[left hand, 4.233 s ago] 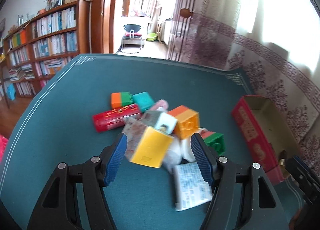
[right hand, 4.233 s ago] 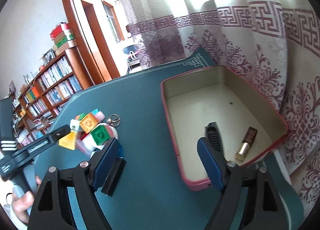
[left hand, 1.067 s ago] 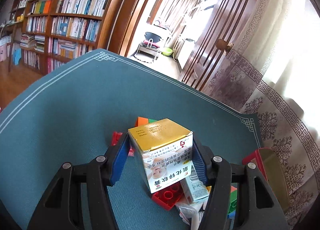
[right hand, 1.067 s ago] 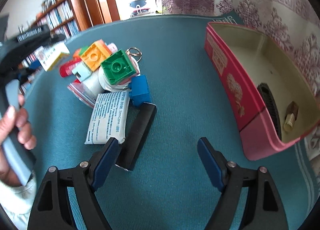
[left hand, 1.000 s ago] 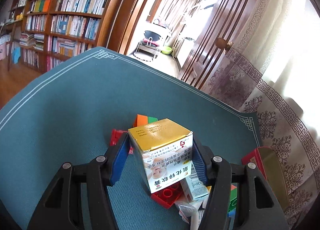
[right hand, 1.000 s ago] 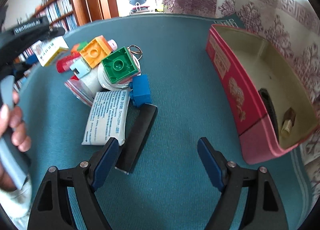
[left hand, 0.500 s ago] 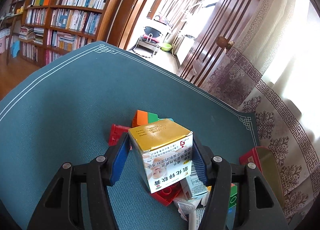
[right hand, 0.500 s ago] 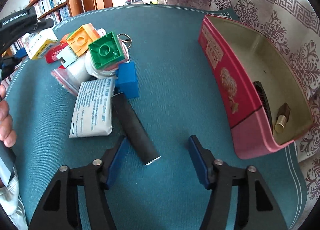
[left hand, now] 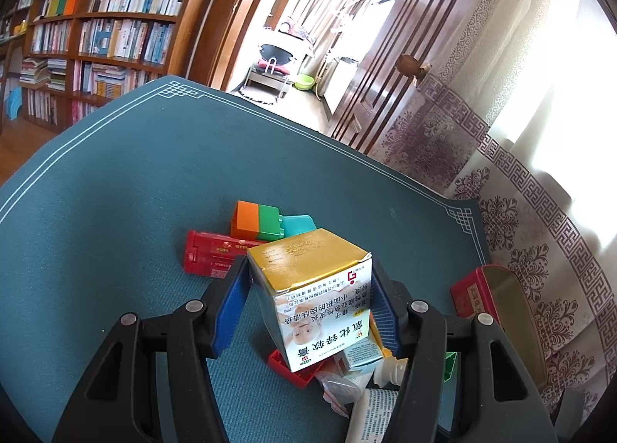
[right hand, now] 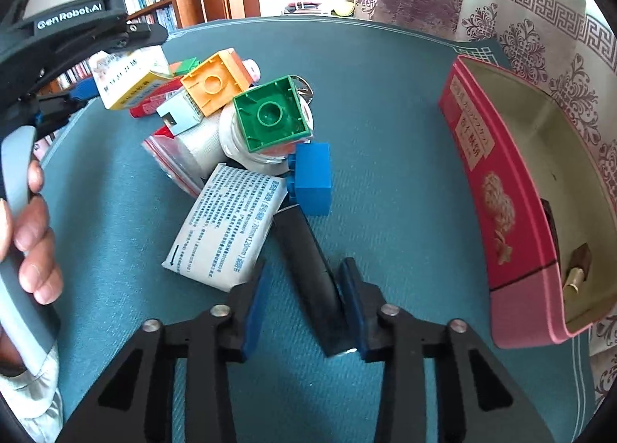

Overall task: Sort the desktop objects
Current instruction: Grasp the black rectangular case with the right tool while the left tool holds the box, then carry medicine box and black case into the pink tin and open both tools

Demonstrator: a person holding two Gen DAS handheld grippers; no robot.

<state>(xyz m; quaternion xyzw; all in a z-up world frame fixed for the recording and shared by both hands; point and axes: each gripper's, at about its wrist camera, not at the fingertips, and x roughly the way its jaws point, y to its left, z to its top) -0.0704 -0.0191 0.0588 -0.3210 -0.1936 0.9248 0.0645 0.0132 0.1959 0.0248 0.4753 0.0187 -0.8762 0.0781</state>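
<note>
While the left jaws grip one medicine box (left hand: 308,281), the right jaws are closing around one black tube (right hand: 308,269).

Home study: bookshelves (left hand: 100,38), curtains (left hand: 520,103)

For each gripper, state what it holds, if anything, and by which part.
The left gripper clamps the gold-topped medicine box by its two opposite sides. The right gripper is closing around the black tube's near end; not yet gripped.

Open mat (right hand: 385,126) btwn toy pile (right hand: 270,122) & pink tin (right hand: 497,211); pile crowding left.
</note>
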